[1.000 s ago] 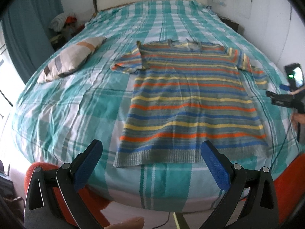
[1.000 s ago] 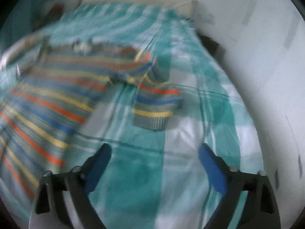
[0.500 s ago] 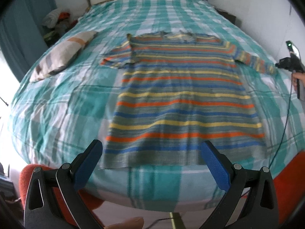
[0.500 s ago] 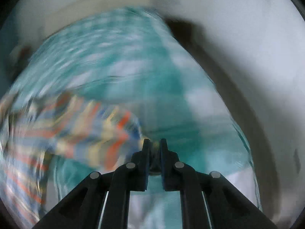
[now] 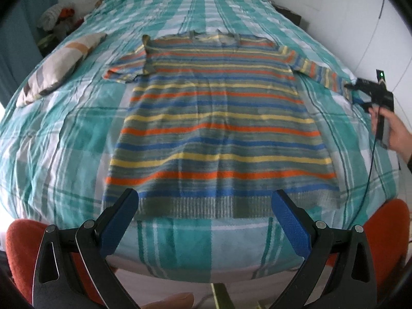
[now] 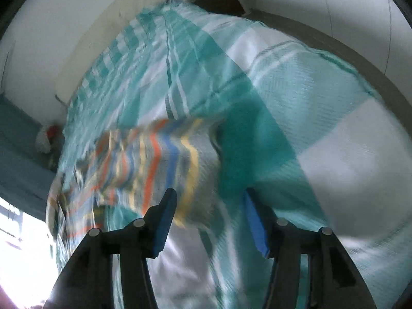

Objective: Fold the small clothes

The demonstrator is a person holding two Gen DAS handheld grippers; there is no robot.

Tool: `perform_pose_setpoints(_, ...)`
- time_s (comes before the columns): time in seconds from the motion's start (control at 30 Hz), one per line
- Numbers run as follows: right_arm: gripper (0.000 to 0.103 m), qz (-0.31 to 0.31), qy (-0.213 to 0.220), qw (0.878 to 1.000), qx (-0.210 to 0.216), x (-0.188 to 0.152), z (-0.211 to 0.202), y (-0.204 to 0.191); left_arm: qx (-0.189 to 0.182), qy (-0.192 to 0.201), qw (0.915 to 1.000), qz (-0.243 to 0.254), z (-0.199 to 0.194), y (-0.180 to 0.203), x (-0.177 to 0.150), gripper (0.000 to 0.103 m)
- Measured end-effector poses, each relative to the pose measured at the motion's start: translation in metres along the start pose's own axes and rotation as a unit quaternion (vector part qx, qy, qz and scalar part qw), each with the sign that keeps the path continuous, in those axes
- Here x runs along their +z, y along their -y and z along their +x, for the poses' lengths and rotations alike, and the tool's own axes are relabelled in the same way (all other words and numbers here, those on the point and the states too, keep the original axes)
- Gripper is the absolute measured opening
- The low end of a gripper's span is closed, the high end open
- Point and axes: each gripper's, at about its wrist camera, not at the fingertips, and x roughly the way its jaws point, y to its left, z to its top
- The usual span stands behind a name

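A striped knit sweater [image 5: 219, 118] in grey, orange, blue and yellow lies flat, front up, on the bed, hem toward me. Its left sleeve [image 5: 123, 70] is folded short; its right sleeve [image 5: 322, 73] is stretched out to the right. My left gripper [image 5: 206, 219] is open and empty, hovering above the hem. My right gripper [image 5: 358, 90] is at the right sleeve's cuff. In the right wrist view the right gripper [image 6: 209, 211] is open, and the sleeve cuff [image 6: 180, 170] lies on the sheet just ahead of its left finger; the picture is blurred.
The bed has a teal and white checked sheet [image 5: 64, 128]. A patterned pillow [image 5: 59, 64] lies at the left. A pile of things [image 5: 55, 18] sits by the far left corner. White walls [image 5: 347, 13] close the right side. Red upholstery [image 5: 20, 237] shows below the bed edge.
My right gripper shut on the right sleeve cuff, pulled the sleeve out straight to the right, and has now opened and let it go. My left gripper moved closer over the hem.
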Motion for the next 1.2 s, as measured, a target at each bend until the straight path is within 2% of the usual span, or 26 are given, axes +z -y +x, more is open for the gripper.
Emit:
perform_pose_setpoints(0.03,0.023,0.007,0.001,1.0,0.019,0.004,0.005,-0.004,0.005,-0.001,1.0,-0.002,0.0,-0.002,0.0,0.103)
perform_pose_setpoints(0.07,0.001,-0.003,-0.004,1.0,0.012,0.008,0.01,-0.012,0.011,-0.002,0.9999,-0.005,-0.001,-0.006,0.0,0.103)
perform_pose_setpoints(0.13,0.002,-0.084,-0.002,0.994,-0.073,0.012,0.012,-0.041,0.02,0.0,0.9997,-0.013,-0.001,-0.015,-0.002,0.103)
perform_pose_setpoints(0.17,0.002,-0.105,0.003,0.989,-0.106,0.012,0.009,-0.046,0.026,0.0,0.9994,-0.021,0.0,-0.021,-0.003,0.103)
perform_pose_setpoints(0.23,0.001,-0.109,-0.002,0.979,-0.171,0.011,0.01,-0.034,0.035,-0.008,0.9988,-0.034,0.007,-0.031,-0.006,0.103)
perform_pose_setpoints(0.3,0.001,-0.089,-0.006,0.981,-0.169,0.008,0.005,-0.012,0.04,-0.023,0.998,-0.043,0.016,-0.039,-0.009,0.103)
perform_pose_setpoints(0.37,0.001,-0.099,0.004,0.979,-0.179,0.004,0.005,-0.02,0.042,-0.031,0.9978,-0.042,0.022,-0.043,-0.012,0.103)
perform_pose_setpoints(0.43,0.003,-0.117,0.007,0.975,-0.187,-0.004,0.005,-0.03,0.043,-0.034,0.9975,-0.045,0.026,-0.051,-0.013,0.103)
perform_pose_setpoints(0.47,0.008,-0.121,0.006,0.975,-0.189,-0.006,0.003,-0.035,0.043,-0.035,0.997,-0.054,0.028,-0.058,-0.015,0.103)
perform_pose_setpoints(0.53,0.046,-0.119,0.016,0.973,-0.198,-0.014,-0.014,-0.039,0.046,-0.038,0.9956,-0.072,0.032,-0.073,-0.017,0.103)
perform_pose_setpoints(0.57,0.054,-0.128,0.029,0.972,-0.195,-0.022,-0.025,-0.045,0.037,-0.044,0.9946,-0.086,0.037,-0.085,-0.018,0.103)
perform_pose_setpoints(0.6,0.057,-0.14,0.041,0.971,-0.191,-0.033,-0.036,-0.053,0.027,-0.047,0.994,-0.095,0.041,-0.094,-0.019,0.103)
perform_pose_setpoints(0.63,0.057,-0.163,0.045,0.971,-0.171,-0.056,-0.053,-0.067,0.016,-0.051,0.9933,-0.102,0.045,-0.102,-0.02,0.103)
perform_pose_setpoints(0.7,0.057,-0.174,0.008,0.98,-0.093,-0.093,-0.068,-0.083,-0.008,-0.058,0.9916,-0.115,0.056,-0.118,-0.022,0.102)
perform_pose_setpoints(0.73,0.057,-0.169,-0.028,0.985,-0.029,-0.121,-0.076,-0.089,-0.019,-0.063,0.9906,-0.12,0.063,-0.124,-0.023,0.102)
perform_pose_setpoints(0.77,0.057,-0.161,-0.071,0.984,0.03,-0.155,-0.08,-0.097,-0.029,-0.067,0.9897,-0.123,0.069,-0.127,-0.023,0.102)
perform_pose_setpoints(0.8,0.057,-0.159,-0.104,0.98,0.063,-0.181,-0.08,-0.104,-0.047,-0.072,0.9882,-0.127,0.076,-0.13,-0.023,0.102)
perform_pose_setpoints(0.83,0.057,-0.166,-0.146,0.971,0.09,-0.22,-0.076,-0.116,-0.06,-0.074,0.987,-0.129,0.08,-0.13,-0.024,0.102)
perform_pose_setpoints(0.93,0.057,-0.164,-0.189,0.962,0.111,-0.277,-0.059,-0.131,-0.093,-0.075,0.9855,-0.12,0.09,-0.121,-0.02,0.099)
perform_pose_setpoints(0.97,0.055,-0.161,-0.196,0.961,0.107,-0.284,-0.049,-0.134,-0.095,-0.072,0.9869,-0.109,0.09,-0.117,-0.018,0.086)
perform_pose_setpoints(1.0,0.043,-0.162,-0.202,0.961,0.101,-0.291,-0.042,-0.136,-0.092,-0.068,0.9892,-0.091,0.089,-0.11,-0.016,0.071)
perform_pose_setpoints(1.03,0.012,-0.171,-0.203,0.96,0.092,-0.295,-0.037,-0.14,-0.088,-0.071,0.9907,-0.077,0.091,-0.106,-0.014,0.034)
perform_pose_setpoints(1.07,0.007,-0.173,-0.206,0.959,0.093,-0.296,-0.038,-0.141,-0.092,-0.078,0.9905,-0.066,0.092,-0.103,-0.013,0.009)
perform_pose_setpoints(1.1,0.006,-0.167,-0.207,0.959,0.097,-0.295,-0.042,-0.14,-0.111,-0.083,0.9877,-0.072,0.091,-0.105,-0.011,0.009)
perform_pose_setpoints(1.2,0.006,-0.178,-0.197,0.96,0.084,-0.286,-0.068,-0.143,-0.123,-0.067,0.9879,-0.067,0.067,-0.106,-0.009,0.008)
